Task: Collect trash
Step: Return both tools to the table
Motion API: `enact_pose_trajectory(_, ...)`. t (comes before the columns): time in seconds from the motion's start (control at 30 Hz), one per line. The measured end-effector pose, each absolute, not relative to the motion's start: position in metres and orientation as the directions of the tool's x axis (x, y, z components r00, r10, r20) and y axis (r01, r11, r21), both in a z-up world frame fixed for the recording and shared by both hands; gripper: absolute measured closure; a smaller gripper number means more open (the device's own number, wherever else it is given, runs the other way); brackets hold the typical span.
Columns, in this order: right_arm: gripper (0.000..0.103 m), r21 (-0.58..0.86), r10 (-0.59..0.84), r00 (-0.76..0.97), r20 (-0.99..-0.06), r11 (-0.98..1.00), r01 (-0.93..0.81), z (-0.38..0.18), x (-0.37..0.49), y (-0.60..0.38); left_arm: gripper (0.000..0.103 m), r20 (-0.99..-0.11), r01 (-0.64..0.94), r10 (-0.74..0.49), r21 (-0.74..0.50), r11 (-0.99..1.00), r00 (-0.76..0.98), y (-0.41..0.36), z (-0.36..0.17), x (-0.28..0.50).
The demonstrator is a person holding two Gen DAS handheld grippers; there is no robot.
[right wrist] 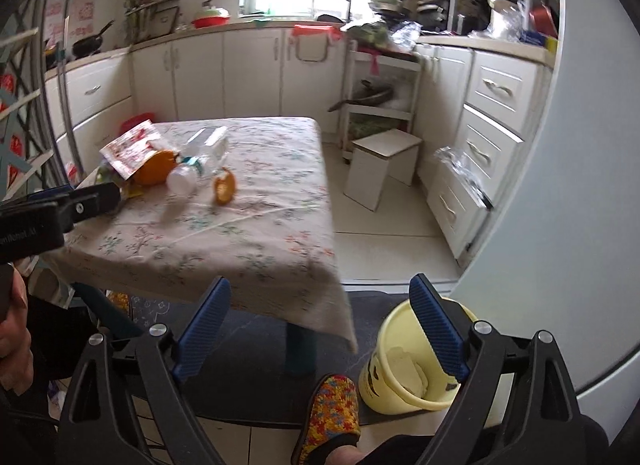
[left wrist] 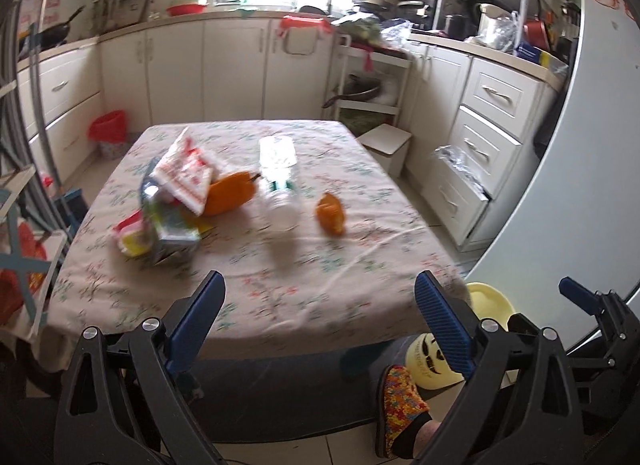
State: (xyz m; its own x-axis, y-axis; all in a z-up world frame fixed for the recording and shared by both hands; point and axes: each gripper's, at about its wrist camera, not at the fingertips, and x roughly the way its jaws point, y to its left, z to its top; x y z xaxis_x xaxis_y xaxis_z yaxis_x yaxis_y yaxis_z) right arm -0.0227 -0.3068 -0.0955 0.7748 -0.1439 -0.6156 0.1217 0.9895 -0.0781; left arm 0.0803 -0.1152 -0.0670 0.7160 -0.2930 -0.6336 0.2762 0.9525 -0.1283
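While both tongs gape empty: bottle, peels, wrappers on table; yellow bucket below

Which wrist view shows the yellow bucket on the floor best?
The right wrist view: the yellow bucket shows its open mouth, the whitish scraps inside and most of its wall, though the right gripper's finger crosses its rim. In the left wrist view the bucket is mostly hidden behind the left gripper's finger; only part of its rim and printed side show.
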Motion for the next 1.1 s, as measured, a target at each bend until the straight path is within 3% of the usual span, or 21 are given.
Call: enact_pose_trajectory(1.1, 0.015, -0.083, -0.025, 0.746, -0.665, 0.996, -0.041, -0.107, 0.045, -0.222, 0.011, -0.693, 0.026, -0.173, -0.217, 0.976, 0.700, -0.024, -0.101, 0.137)
